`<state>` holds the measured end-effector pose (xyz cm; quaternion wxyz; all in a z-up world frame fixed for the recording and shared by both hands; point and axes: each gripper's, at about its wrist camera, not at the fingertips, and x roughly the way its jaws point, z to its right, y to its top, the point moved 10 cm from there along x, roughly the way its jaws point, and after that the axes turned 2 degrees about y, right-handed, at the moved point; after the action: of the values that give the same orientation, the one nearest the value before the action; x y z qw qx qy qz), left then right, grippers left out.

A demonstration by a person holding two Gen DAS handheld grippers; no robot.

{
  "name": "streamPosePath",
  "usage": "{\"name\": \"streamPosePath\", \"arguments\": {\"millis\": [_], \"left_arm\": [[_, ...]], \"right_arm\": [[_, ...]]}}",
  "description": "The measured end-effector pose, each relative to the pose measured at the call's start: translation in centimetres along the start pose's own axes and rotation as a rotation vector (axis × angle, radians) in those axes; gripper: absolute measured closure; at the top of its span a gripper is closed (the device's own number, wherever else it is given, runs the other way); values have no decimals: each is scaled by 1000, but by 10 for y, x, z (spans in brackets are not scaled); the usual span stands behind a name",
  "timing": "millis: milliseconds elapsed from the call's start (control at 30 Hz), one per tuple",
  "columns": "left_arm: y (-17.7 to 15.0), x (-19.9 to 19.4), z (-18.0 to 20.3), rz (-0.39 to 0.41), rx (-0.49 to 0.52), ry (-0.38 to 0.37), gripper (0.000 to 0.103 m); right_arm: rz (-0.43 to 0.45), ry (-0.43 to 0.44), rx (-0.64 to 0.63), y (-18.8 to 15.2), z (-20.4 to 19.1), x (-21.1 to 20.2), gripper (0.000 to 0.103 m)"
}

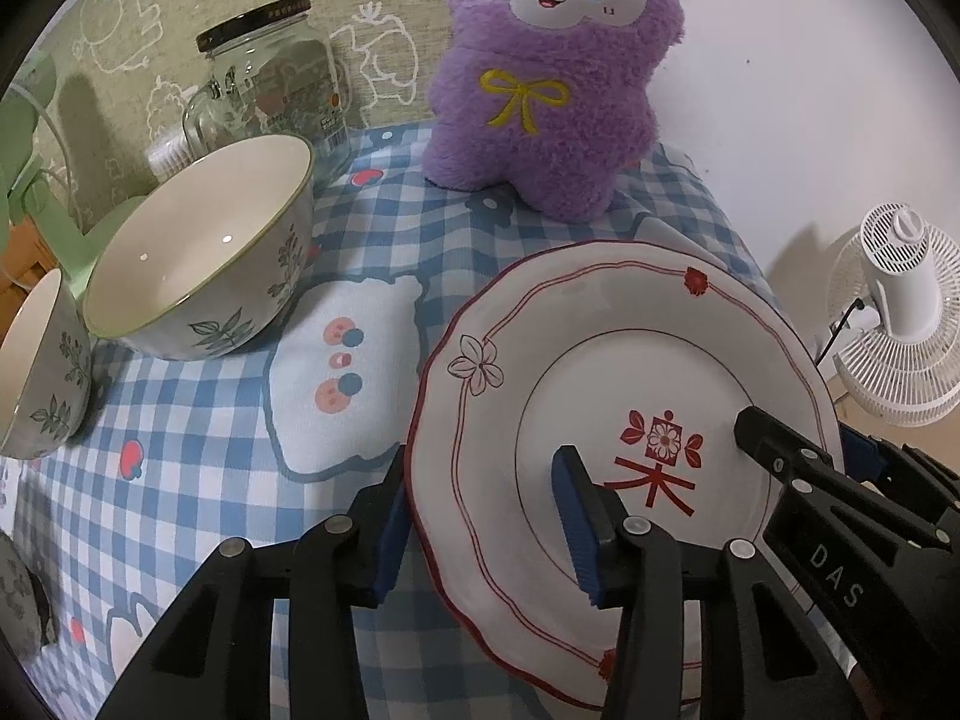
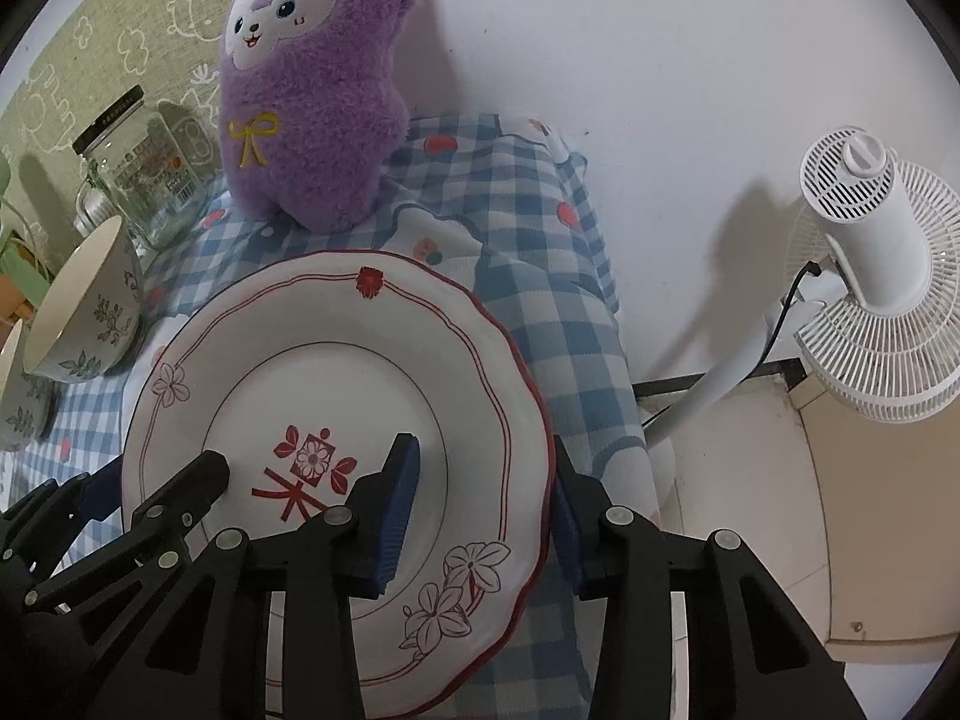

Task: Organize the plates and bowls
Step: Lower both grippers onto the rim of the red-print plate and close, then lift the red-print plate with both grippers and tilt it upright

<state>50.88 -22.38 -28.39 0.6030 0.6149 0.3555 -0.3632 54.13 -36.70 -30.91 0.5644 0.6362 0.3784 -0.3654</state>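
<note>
1. The plate (image 1: 600, 420) fills the lower right of the left wrist view and sits tilted above the checked cloth (image 1: 198, 516). The left gripper (image 1: 486, 516) and the right gripper (image 2: 480, 510) each straddle an opposite rim, one finger over the face and one beyond the edge.
2. Neither gripper looks fully closed; there is a gap at each rim, so whether either really pinches the plate I cannot tell.
3. Risk: glazed china is slick, and with so loose a hold the plate could slide out and chip (the right rim looks to overhang the surface edge, with floor below).
4. A swing to the left could knock the large bowl (image 1: 204, 252) or the small bowl (image 1: 42, 372).
5. Hidden: the plate's underside, any contact with the cloth, and the small bowl's cut-off left half.
</note>
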Motion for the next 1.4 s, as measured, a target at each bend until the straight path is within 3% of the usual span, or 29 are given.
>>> {"name": "streamPosePath", "arguments": {"millis": [100,167,267,900,1300,1400], "left_arm": [[0,-1,0,0,7,11,58],[0,-1,-4,4,6,28,66],[-1,-2,-8,-6,-12,9,68],[-38,-36,-33,-27,45,51,69],[-68,-40,-47,-83,-4,29,69],[-67,-41,-47,-62,-2,47,68]], "right_arm": [[-2,-6,-1,1,1,0,63],[-4,-2,-1,0,2,0,66],[-7,0,0,0,2,-3,68],[-53,29,-42,-38,-27,-26,68],[-110,46,-44,-68,-36,-34,68],[-100,43,-55,-65,-37,-33,67]]}}
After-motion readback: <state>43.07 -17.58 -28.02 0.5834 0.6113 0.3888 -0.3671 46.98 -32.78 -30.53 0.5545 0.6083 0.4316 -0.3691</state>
